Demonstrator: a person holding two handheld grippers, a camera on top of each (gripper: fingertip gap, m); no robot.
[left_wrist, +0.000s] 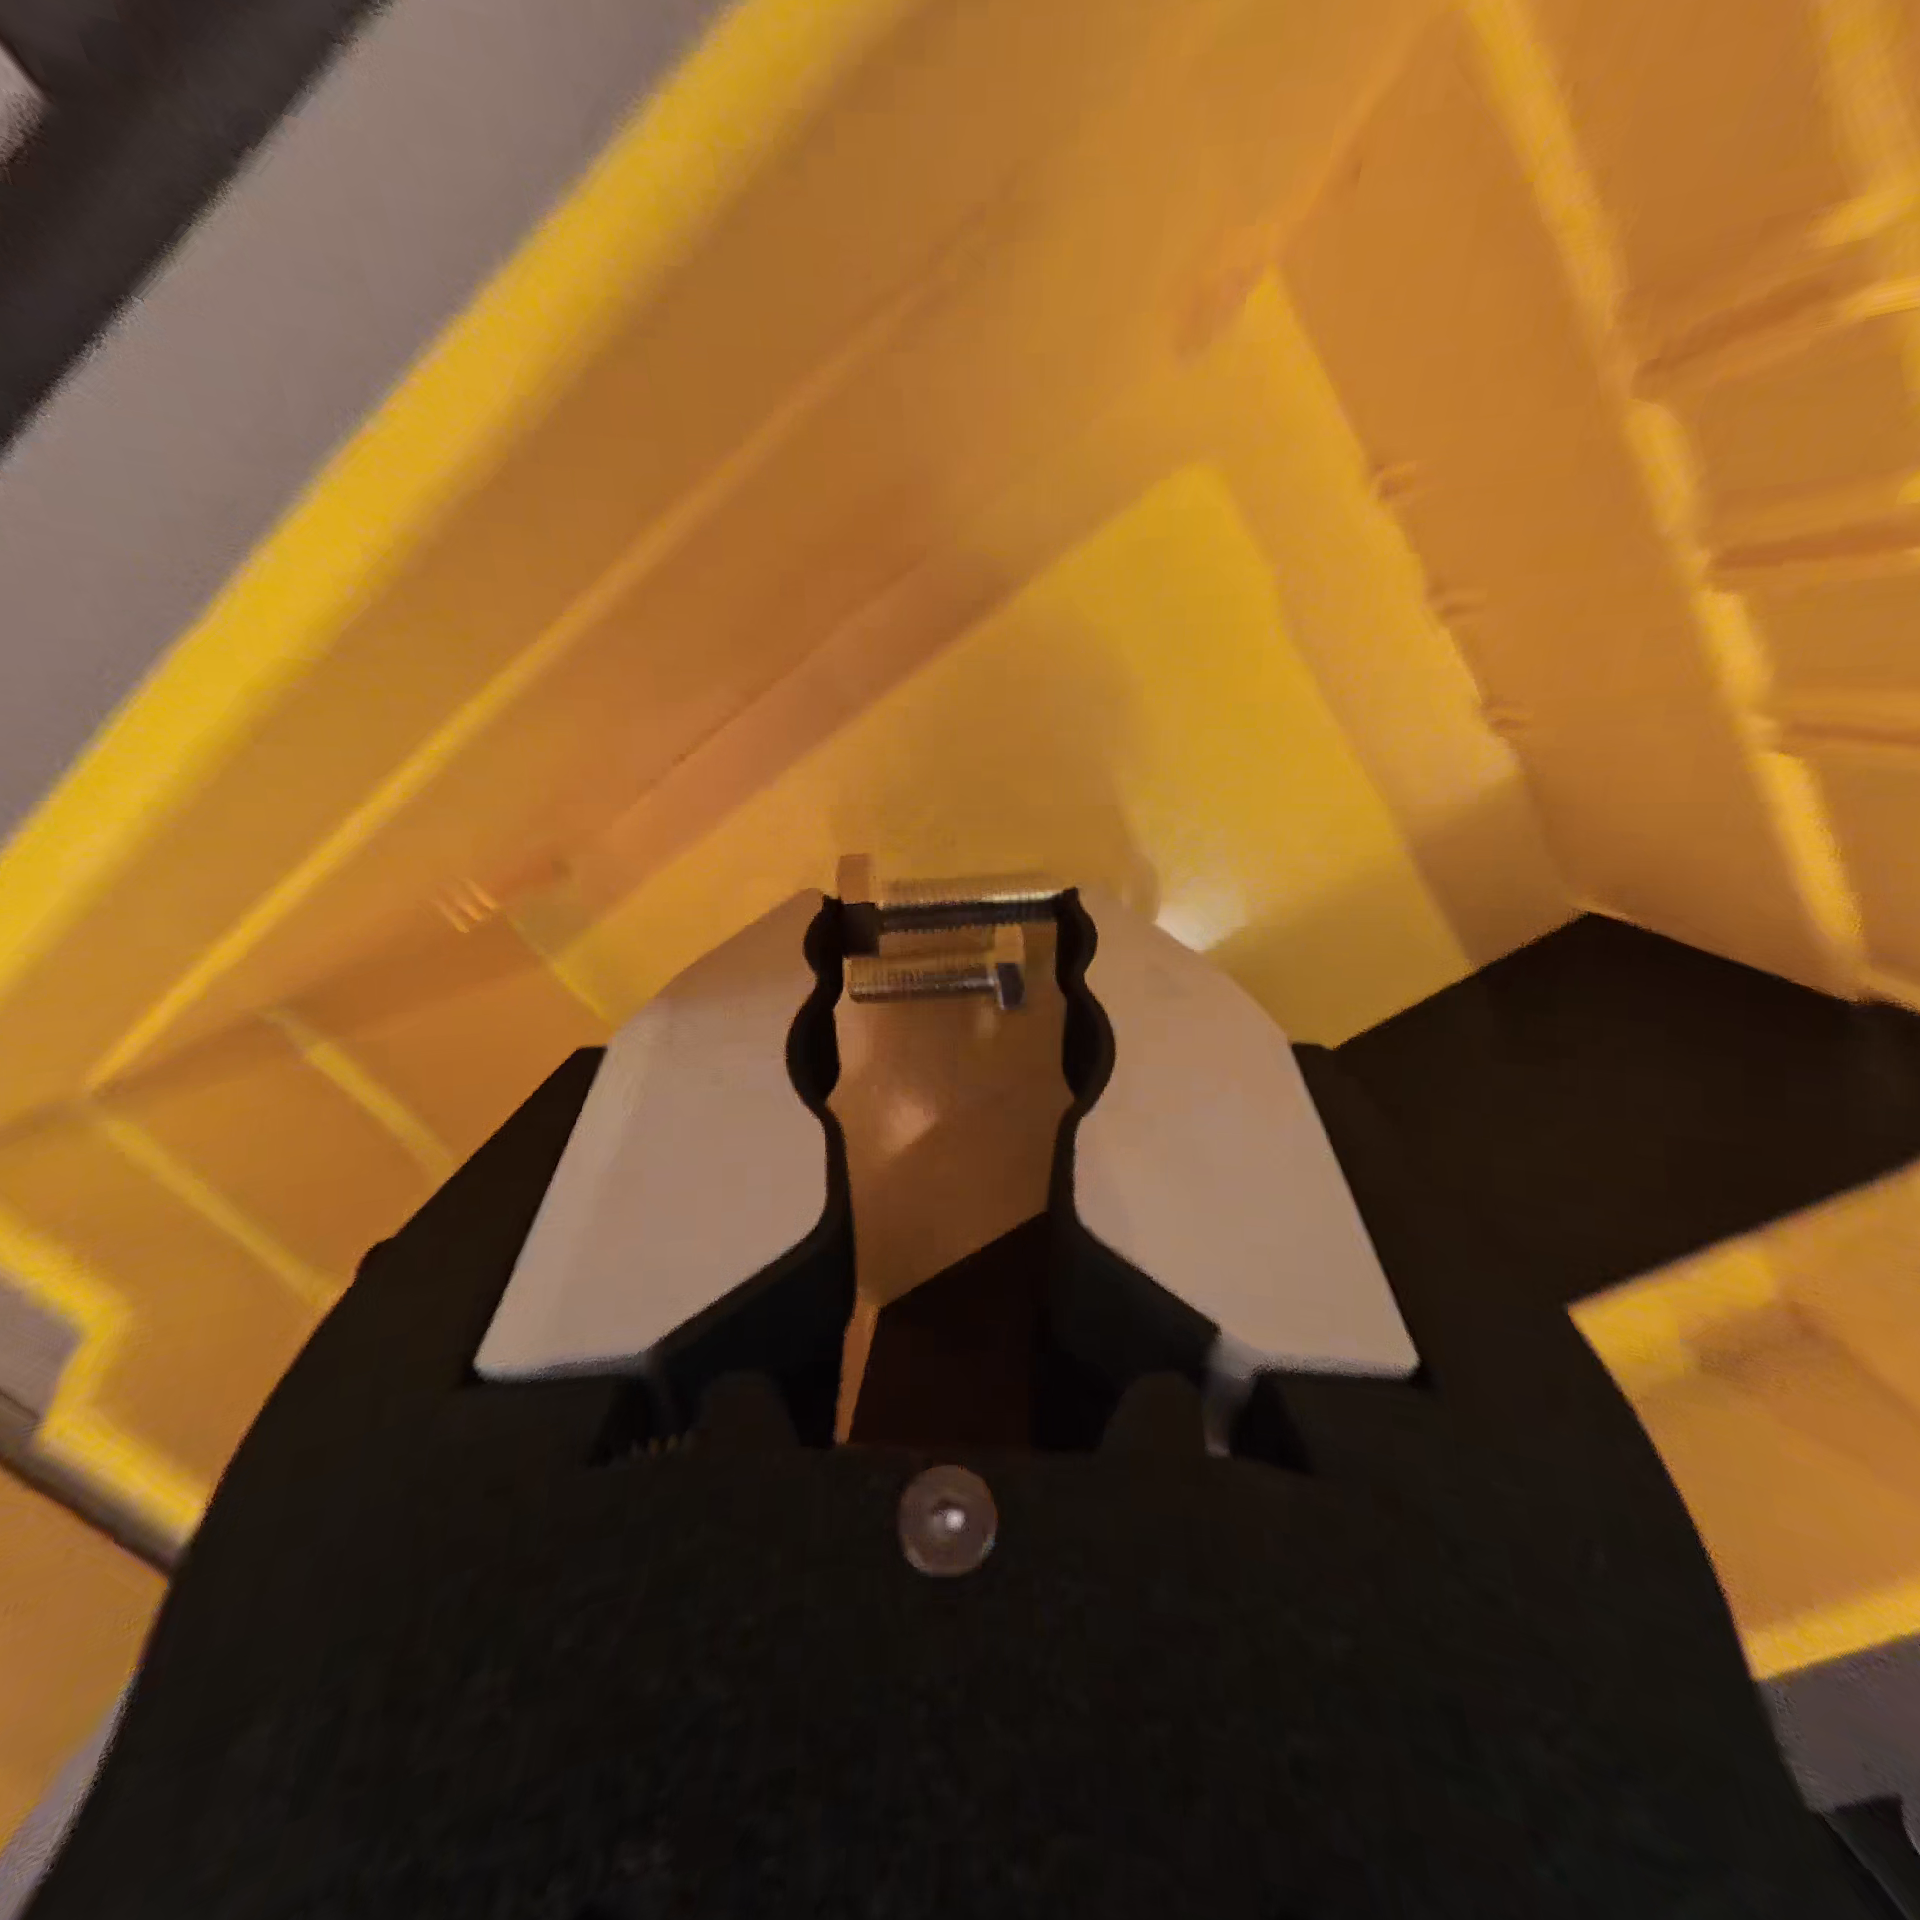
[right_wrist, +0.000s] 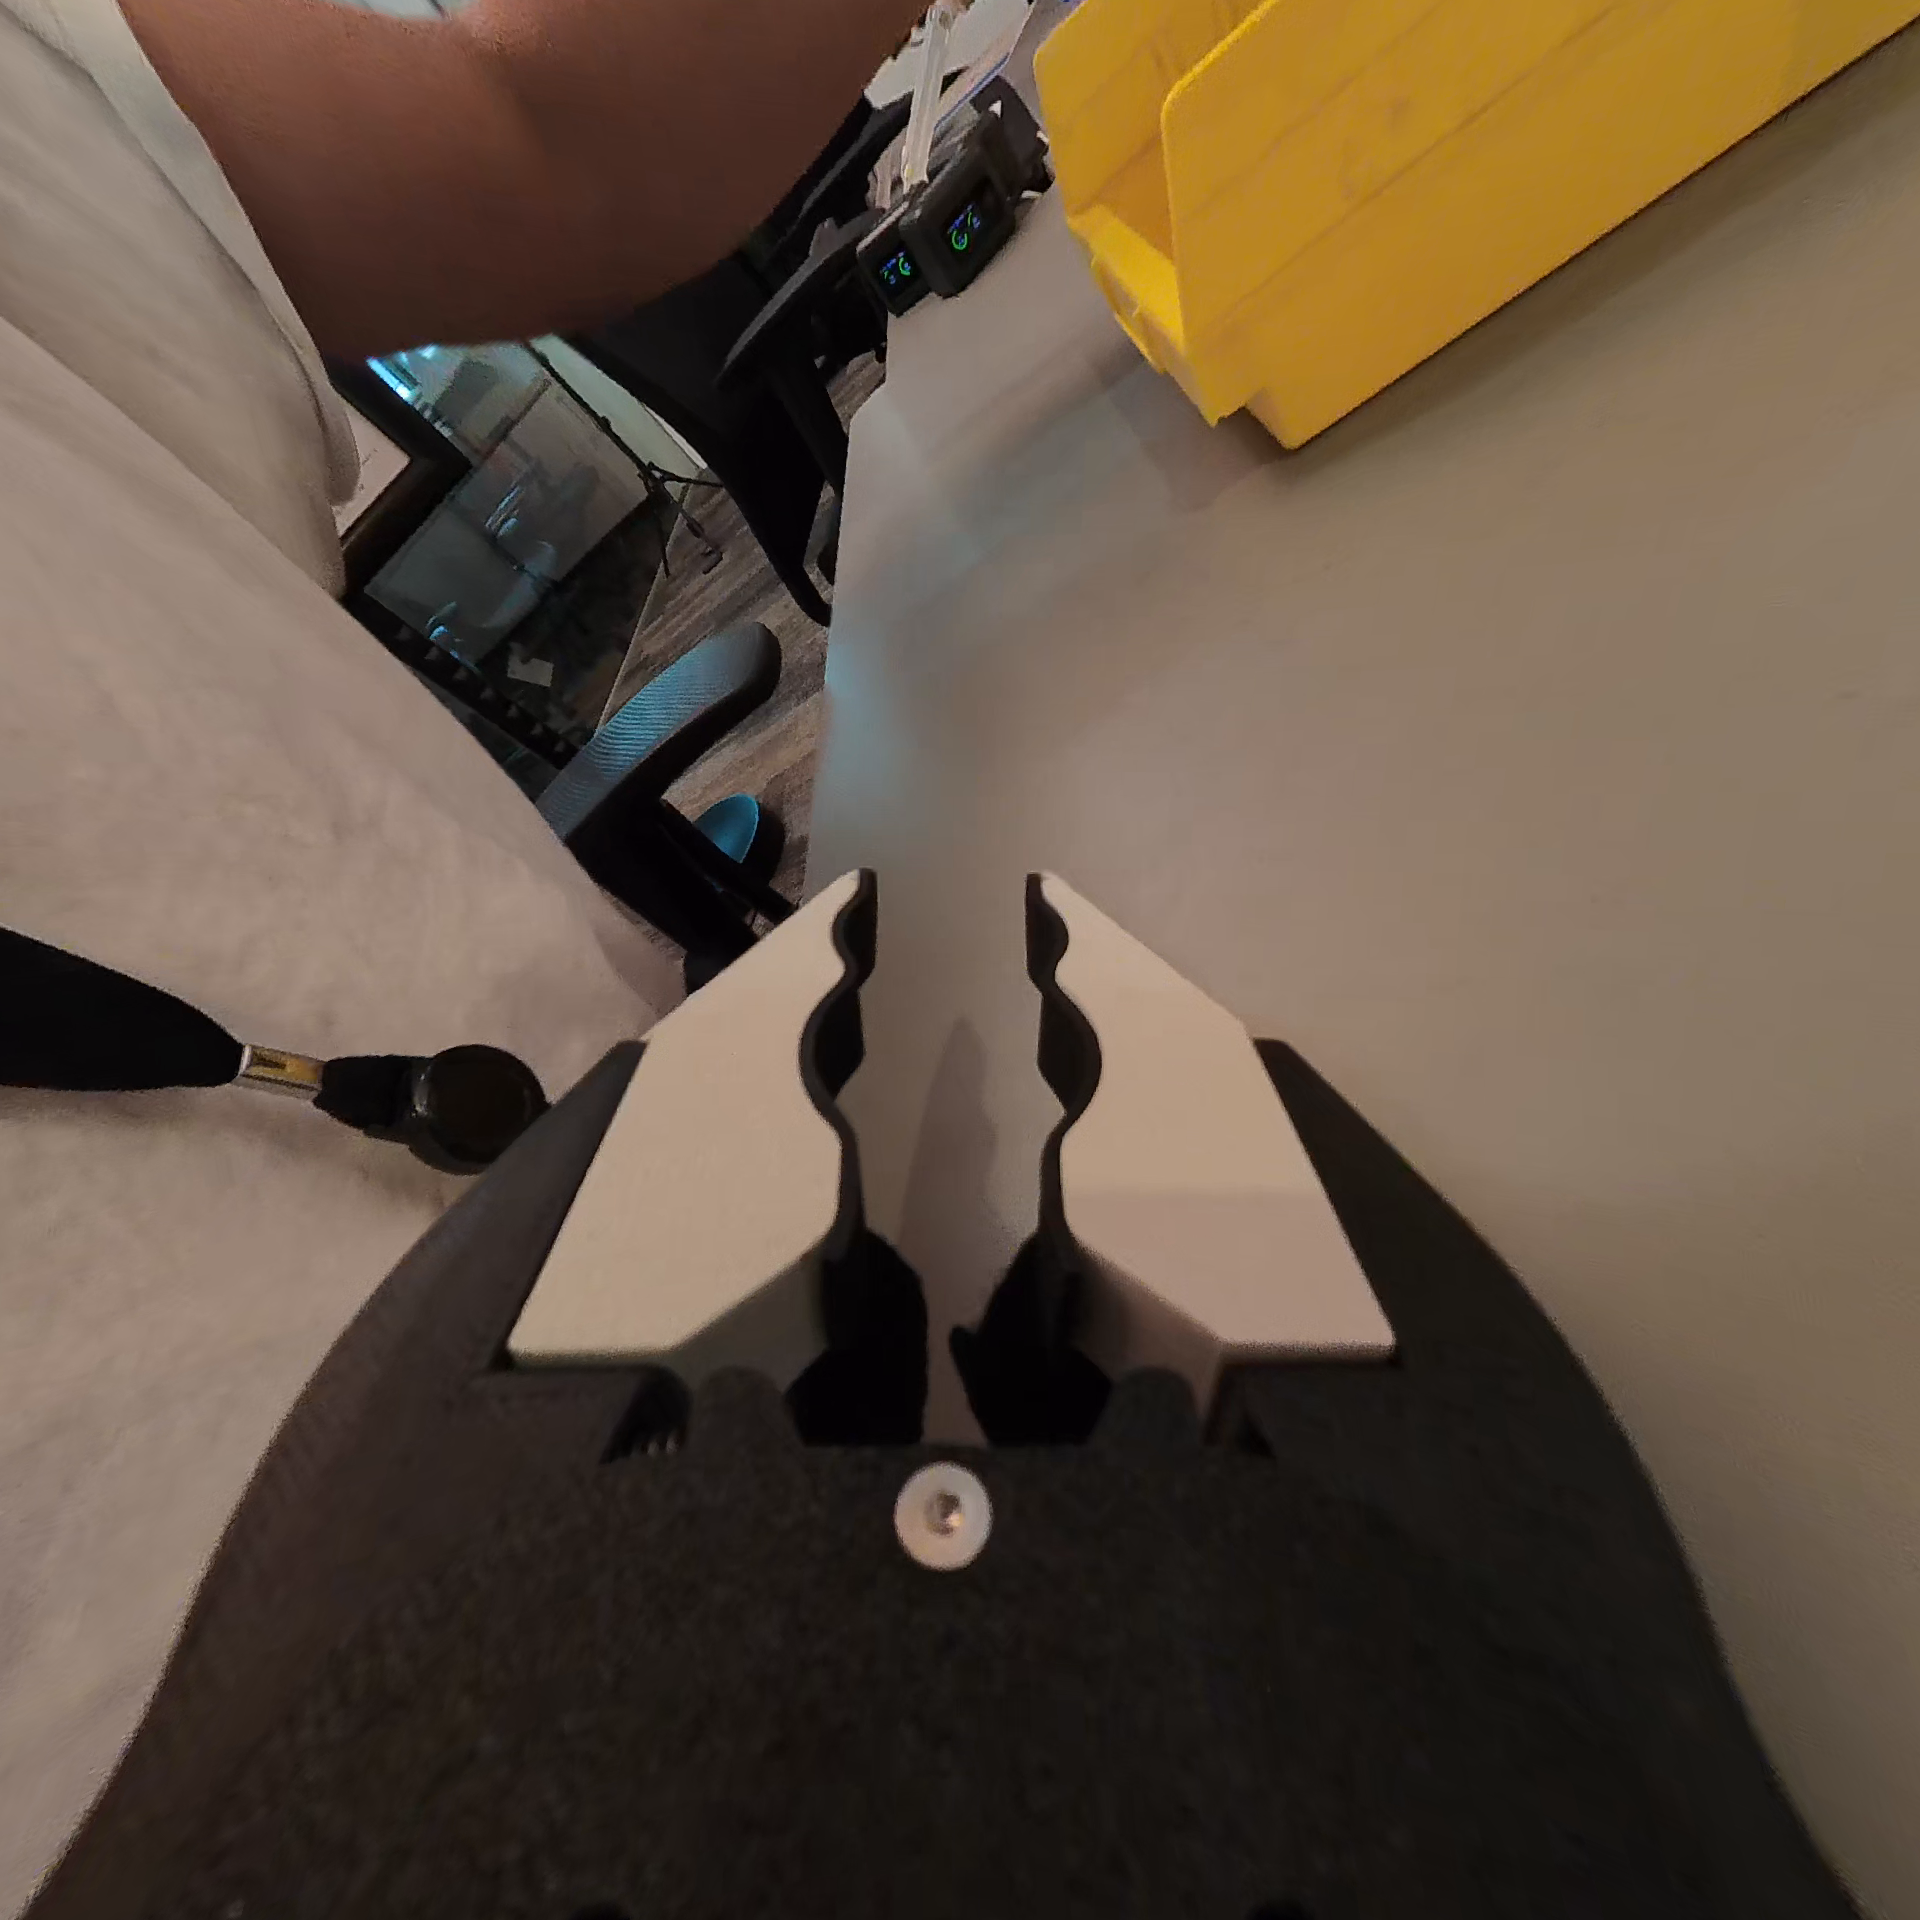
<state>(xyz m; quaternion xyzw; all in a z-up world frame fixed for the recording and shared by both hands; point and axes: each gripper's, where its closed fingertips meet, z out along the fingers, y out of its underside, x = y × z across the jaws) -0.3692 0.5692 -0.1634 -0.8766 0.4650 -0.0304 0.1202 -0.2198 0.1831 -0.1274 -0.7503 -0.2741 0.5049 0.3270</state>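
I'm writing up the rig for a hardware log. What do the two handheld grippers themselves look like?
Both match. The left gripper and right gripper each have a textured black body flaring wide toward the camera, one round silver screw at its centre, and two pale grey, wedge-shaped fingers with wavy black inner edges. No cables or markings show on either.

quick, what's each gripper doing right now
left gripper: shut on a small silver hex-head bolt, inside the yellow plastic bin.
right gripper: open, empty, over the grey table.
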